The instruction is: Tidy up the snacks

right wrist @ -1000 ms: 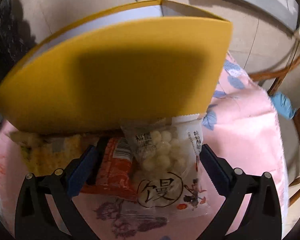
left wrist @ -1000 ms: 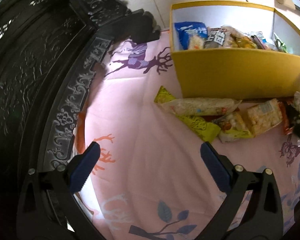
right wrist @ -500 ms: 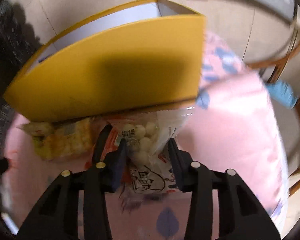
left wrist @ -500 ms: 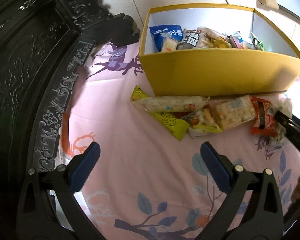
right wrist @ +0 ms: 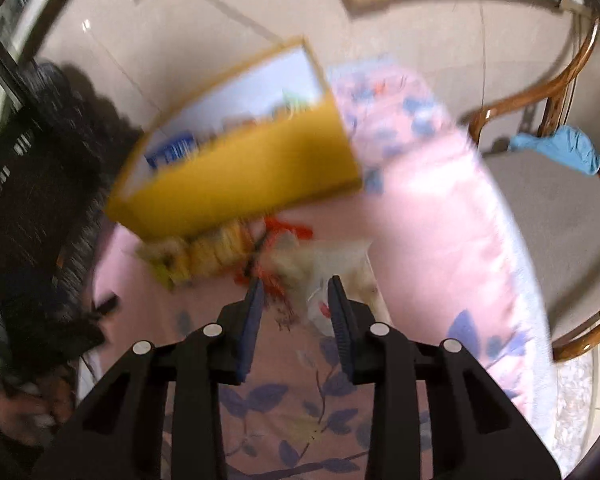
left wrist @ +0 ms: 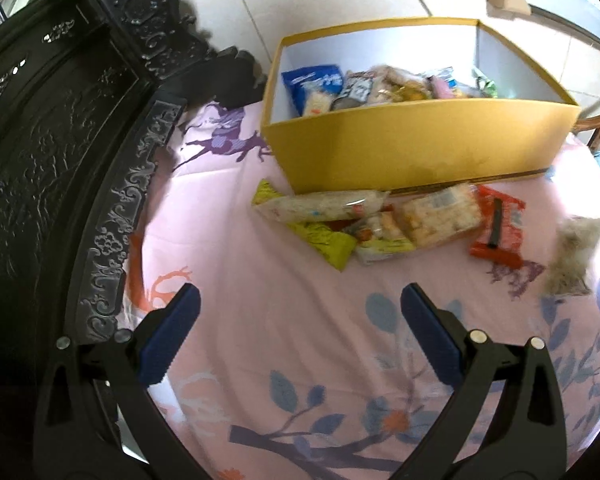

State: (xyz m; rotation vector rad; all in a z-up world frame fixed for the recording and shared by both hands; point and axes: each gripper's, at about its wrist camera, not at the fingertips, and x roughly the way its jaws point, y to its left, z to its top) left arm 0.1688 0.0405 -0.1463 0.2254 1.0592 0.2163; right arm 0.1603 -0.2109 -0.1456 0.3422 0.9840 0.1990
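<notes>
Pink floral cloth (left wrist: 260,300) covers the surface in the left wrist view, where a yellow box (left wrist: 420,152) at the far side holds a blue packet (left wrist: 312,84) and other wrapped snacks. More packets lie just in front of it, among them a red wrapper (left wrist: 498,232). The left gripper (left wrist: 296,320) hangs wide open over bare cloth. The right wrist view is blurred: the right gripper (right wrist: 296,300) has its fingers narrowed around a clear snack bag (right wrist: 332,276), though actual contact cannot be told; the box (right wrist: 240,176) sits beyond.

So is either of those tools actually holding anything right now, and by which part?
The right gripper seems to pinch the clear snack bag by its near end, though blur hides the detail. The left gripper is open and holds nothing.
</notes>
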